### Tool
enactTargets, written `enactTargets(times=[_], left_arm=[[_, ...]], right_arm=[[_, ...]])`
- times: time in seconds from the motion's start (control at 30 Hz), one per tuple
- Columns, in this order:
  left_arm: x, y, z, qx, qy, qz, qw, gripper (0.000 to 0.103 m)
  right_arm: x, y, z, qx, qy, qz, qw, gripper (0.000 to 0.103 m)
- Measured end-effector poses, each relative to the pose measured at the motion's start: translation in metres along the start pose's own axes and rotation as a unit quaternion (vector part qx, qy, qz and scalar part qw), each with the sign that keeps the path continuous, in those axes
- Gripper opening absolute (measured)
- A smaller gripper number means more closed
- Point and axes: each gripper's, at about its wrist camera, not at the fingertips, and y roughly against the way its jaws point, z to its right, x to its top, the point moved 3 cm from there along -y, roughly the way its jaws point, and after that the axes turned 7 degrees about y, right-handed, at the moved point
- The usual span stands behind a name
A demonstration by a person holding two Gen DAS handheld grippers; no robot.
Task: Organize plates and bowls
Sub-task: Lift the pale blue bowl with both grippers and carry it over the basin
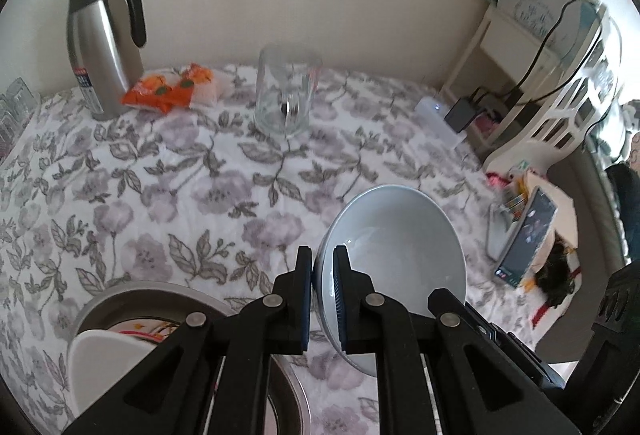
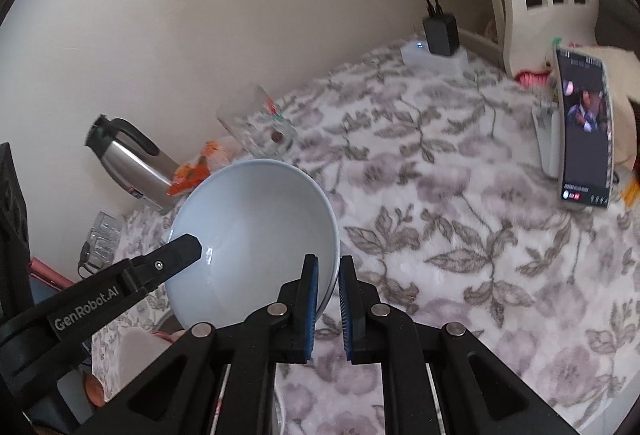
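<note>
A smooth, glazed, pale grey-blue bowl [image 1: 394,235] is shown at lower centre of the left wrist view, tilted with its round mouth facing the camera. Its rim is pinched at two points: the left gripper [image 1: 322,287] is clenched on the left edge, and the right gripper [image 2: 329,289] is clenched on the right edge, as seen at lower centre of the right wrist view, where the bowl [image 2: 256,235] fills the middle left. Ribbed blue pads [image 2: 312,309] are visible on the black fingers.

The bowl is held clear of the worktop [image 1: 168,171], which is covered by a soft, quilted cloth printed with grey leaves and mauve flowers. At lower left, a round metal basin [image 1: 132,301] is seen holding white crockery [image 1: 100,359], possibly a bowl, though it is partly hidden.

At upper left stand a brushed-steel jug [image 1: 102,47] with a black handle and a crinkled orange packet [image 1: 168,91]; a clear cylindrical glass [image 1: 286,91] stands at upper centre. A propped phone [image 2: 586,127] is lit at right.
</note>
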Motion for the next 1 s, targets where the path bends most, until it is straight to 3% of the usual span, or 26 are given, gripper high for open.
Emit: enactTargets(times=[0.6,1.0], left_arm=[[-0.003,0.08,-0.016,-0.029,0.016,0.073,0.9968,0.011],[-0.015,0.109,-0.052,-0.025,0.046,0.091,0.9945,0.011]], right_arm=[[0.002,0.061,-0.046,0.022,0.042,0.054,0.997,0.011],[-0.013,0.067,-0.082,0.036,0.082,0.047,0.995,0.012]])
